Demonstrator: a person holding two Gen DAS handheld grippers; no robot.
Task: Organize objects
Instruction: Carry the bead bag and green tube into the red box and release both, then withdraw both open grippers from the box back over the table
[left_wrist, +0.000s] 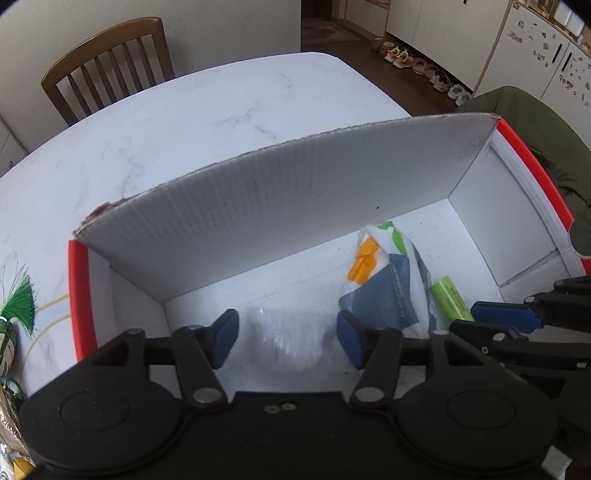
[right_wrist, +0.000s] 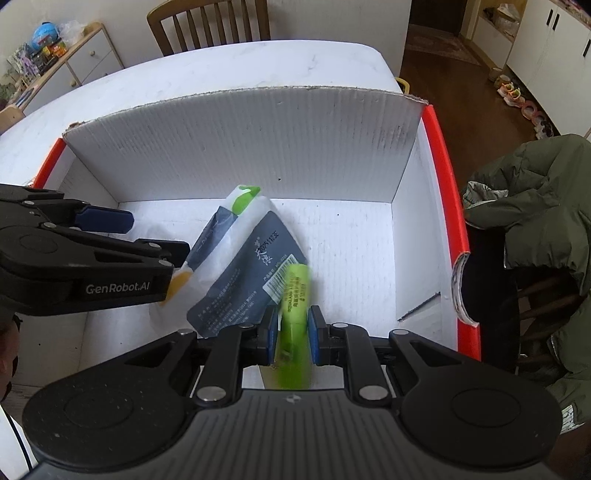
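Note:
A red-rimmed white cardboard box (left_wrist: 79, 280) (right_wrist: 439, 177) sits on the marble table. On its floor lies a grey, white and orange pouch with a green cap (left_wrist: 388, 284) (right_wrist: 240, 266). My right gripper (right_wrist: 293, 326) is shut on a green highlighter (right_wrist: 295, 295) (left_wrist: 450, 299), low over the box's near right part, with the pen's tip resting against the pouch. My left gripper (left_wrist: 288, 338) (right_wrist: 147, 236) is open over the box's left half, just left of the pouch. A blurred clear shape (left_wrist: 288, 343) shows on the floor between its fingers; I cannot tell what it is.
The box's tall back flap (left_wrist: 295, 192) stands upright. Left of the box, a green tassel (left_wrist: 22, 295) and snack packets (left_wrist: 9, 417) lie on the table (left_wrist: 184, 122). A wooden chair (left_wrist: 107, 62) stands beyond, and a green jacket (right_wrist: 535, 206) hangs on a chair at the right.

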